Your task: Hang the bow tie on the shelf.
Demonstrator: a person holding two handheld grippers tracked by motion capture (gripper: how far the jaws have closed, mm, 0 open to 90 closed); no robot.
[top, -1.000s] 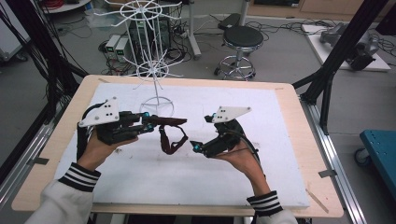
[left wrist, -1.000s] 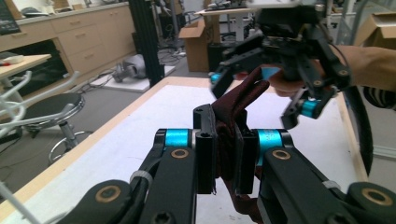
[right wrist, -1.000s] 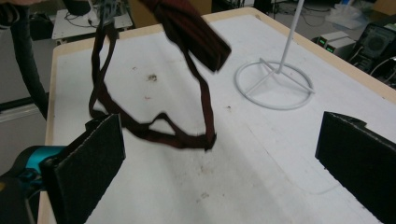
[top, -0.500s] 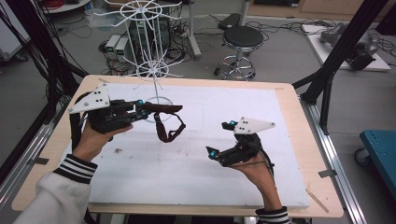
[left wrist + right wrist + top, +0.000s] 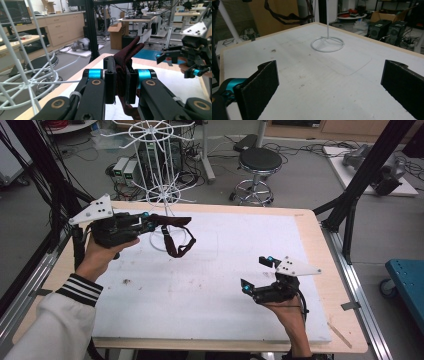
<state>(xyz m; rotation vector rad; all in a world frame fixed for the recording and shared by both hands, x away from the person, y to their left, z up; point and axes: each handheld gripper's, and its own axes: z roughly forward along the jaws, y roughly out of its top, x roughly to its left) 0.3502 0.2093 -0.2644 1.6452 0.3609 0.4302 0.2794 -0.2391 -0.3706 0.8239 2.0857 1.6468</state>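
The strap (image 5: 176,236) is dark maroon cloth; the rack (image 5: 159,175) is white-coated wire; the table (image 5: 320,250) has a matt white top and wooden rim.

Dark maroon strap (image 5: 176,236), white wire rack (image 5: 161,167), black-and-white striped cuff (image 5: 80,289), white table (image 5: 210,285)

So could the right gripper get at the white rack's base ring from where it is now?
Probably yes: the right gripper is open and empty, and bare white mat lies between it and the base ring. The strap hangs above that ring.
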